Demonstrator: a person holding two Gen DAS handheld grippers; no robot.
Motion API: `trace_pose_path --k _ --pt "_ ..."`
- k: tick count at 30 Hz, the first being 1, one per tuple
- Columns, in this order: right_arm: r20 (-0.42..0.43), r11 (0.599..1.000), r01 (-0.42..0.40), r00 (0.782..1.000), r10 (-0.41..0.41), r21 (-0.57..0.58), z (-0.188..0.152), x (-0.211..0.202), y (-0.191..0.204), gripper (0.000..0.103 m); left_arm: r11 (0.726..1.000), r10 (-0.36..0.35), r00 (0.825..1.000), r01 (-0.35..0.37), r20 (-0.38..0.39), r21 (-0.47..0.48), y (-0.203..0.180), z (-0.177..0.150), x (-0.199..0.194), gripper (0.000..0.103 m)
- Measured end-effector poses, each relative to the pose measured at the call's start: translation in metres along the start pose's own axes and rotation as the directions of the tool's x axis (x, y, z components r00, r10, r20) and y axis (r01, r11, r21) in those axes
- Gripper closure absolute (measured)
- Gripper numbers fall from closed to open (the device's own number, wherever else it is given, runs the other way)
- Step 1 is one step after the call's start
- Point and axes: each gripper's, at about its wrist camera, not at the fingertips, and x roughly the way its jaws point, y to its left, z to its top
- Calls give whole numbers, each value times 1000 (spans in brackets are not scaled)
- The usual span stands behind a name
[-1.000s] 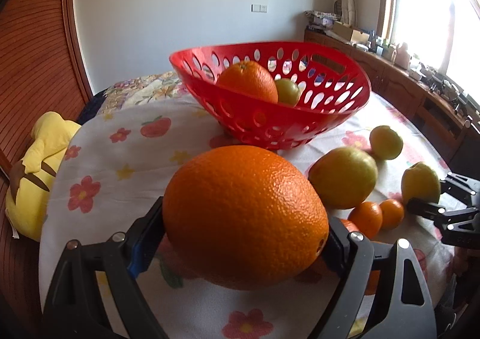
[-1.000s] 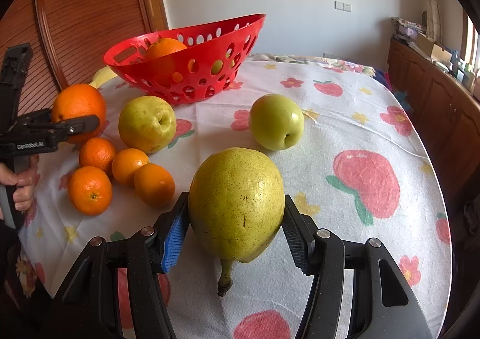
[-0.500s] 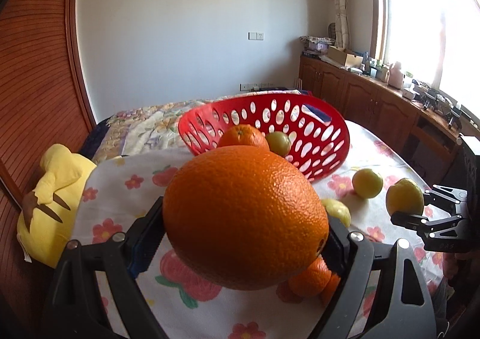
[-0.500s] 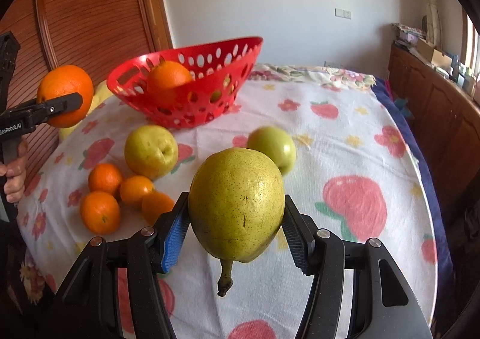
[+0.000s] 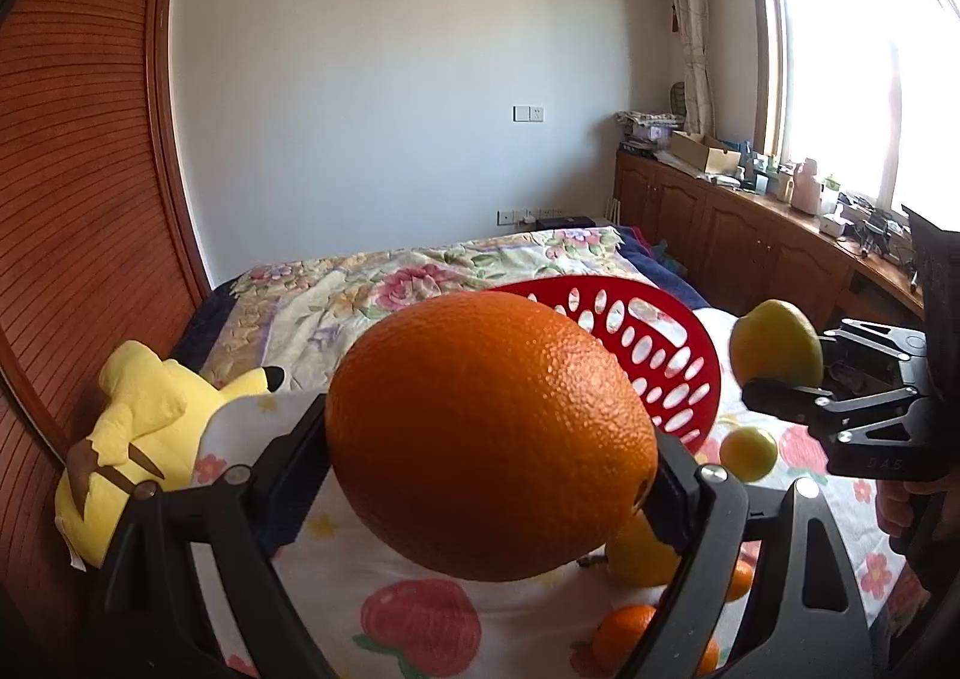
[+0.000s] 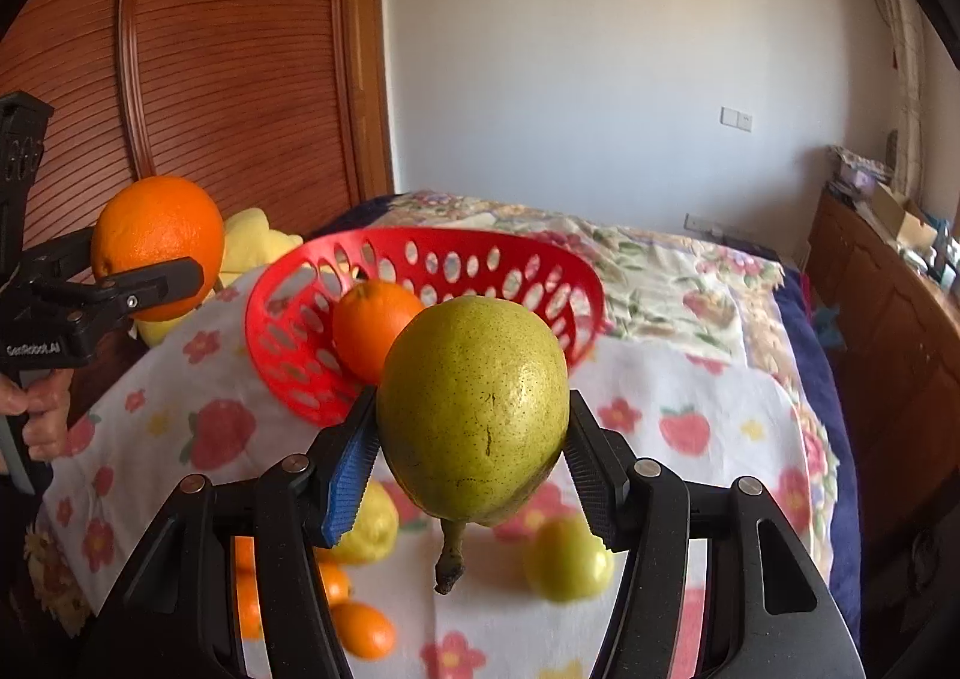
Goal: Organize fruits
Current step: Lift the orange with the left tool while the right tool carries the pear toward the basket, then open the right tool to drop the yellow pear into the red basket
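My left gripper (image 5: pixel 489 475) is shut on a large orange (image 5: pixel 489 433), held in the air in front of the red perforated basket (image 5: pixel 666 361). My right gripper (image 6: pixel 471 454) is shut on a green-yellow pear (image 6: pixel 474 409), stem down, also lifted above the table. In the right wrist view the basket (image 6: pixel 420 265) holds an orange (image 6: pixel 372 328); the left gripper (image 6: pixel 150 277) with its orange (image 6: pixel 156 241) shows at the left. The left wrist view shows the right gripper (image 5: pixel 780 379) with the pear (image 5: pixel 774 349) at the right.
On the flowered tablecloth (image 6: pixel 690 403) lie a green apple (image 6: pixel 567 565), a yellow pear (image 6: pixel 369 529) and small oranges (image 6: pixel 363 628). A yellow plush toy (image 5: pixel 144 439) sits at the left edge. A bed (image 5: pixel 420 277) and wooden cabinets (image 5: pixel 750 247) stand behind.
Both grippers have risen with their fruit; the table and basket now sit lower in both views. Grips are unchanged.
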Motion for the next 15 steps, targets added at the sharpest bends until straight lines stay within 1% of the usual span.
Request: trace_pose_path --k 6,15 --pt "-21 999 -31 999 30 -43 23 33 9 43 1000 17 1000 -17 25 9 5 14 5 14" --pt "-74 995 -58 996 52 -83 29 64 18 43 1000 18 1000 -18 16 16 4 14 15 14"
